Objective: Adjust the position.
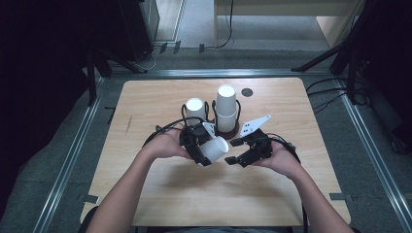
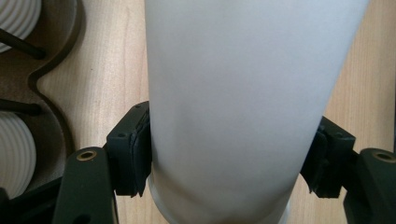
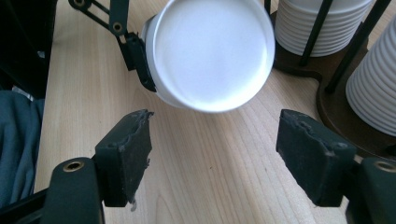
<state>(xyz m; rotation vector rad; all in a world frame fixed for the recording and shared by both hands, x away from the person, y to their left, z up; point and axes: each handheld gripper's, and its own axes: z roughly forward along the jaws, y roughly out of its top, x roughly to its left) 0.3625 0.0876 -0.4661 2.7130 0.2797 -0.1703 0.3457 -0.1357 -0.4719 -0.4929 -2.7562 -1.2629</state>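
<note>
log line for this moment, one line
left gripper: shut on paper cup, held sideways | right gripper: open, facing cup's end, not touching | cup holder: two stacks | table

No readable text, label, brand, number or sign anywhere in the three views. The white paper cup point(image 1: 214, 148) held sideways carries a plain wall in the left gripper view and a blank bottom in the right gripper view. The ribbed cup stacks point(image 1: 226, 109) in the dark holder point(image 3: 337, 109) are unmarked white. The wooden table point(image 1: 175, 194) shows grain only, plus one dark round spot point(image 1: 247, 92) with nothing legible on it. The grey plate point(image 1: 255, 125) on the right gripper has small dark dots, no characters.
</note>
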